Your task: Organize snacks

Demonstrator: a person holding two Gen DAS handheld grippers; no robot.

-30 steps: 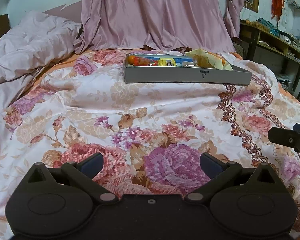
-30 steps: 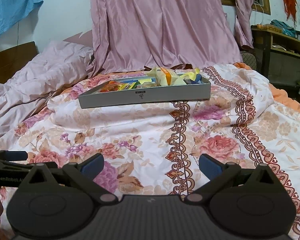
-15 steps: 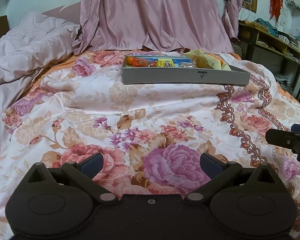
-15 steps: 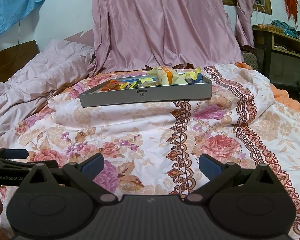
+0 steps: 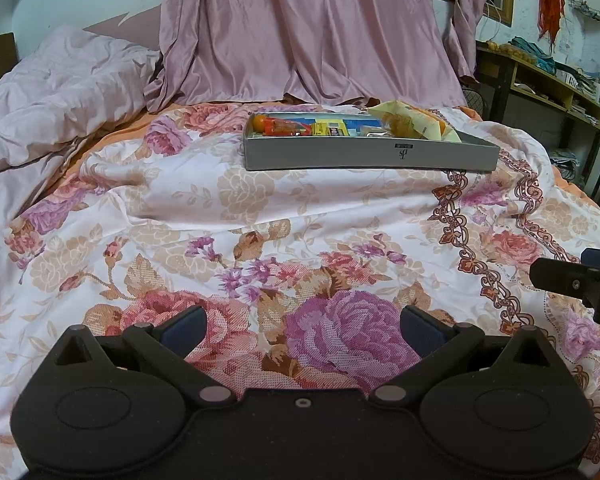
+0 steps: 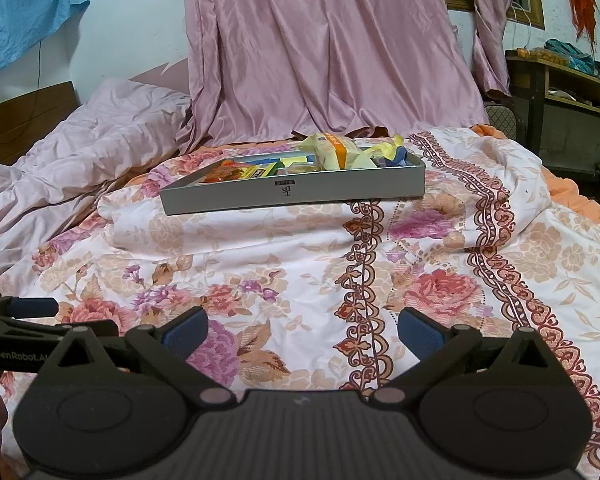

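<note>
Since the earlier frames your two grippers have crept a little toward the shallow grey cardboard tray (image 5: 370, 156), which now sits slightly lower and larger in both views. You hold your left gripper (image 5: 302, 326) over the floral bedspread (image 5: 260, 240) at the bottom of its frame, jaws spread wide with nothing between the blue pads (image 5: 184, 326). Your right gripper (image 6: 302, 326) is likewise wide apart and empty at the bottom of its own view; its tip also shows at the right edge of the left view. The tray rests on the bedspread in the upper middle of both frames, well ahead of both grippers. Inside it lie the snacks: a red-orange packet (image 5: 282, 126) at the left end, a yellow box (image 5: 332, 128) beside it, and a pale yellow bag (image 5: 414, 122) sticking up above the rim toward the right. Behind the tray hangs a pink satin curtain (image 5: 308, 28).
</note>
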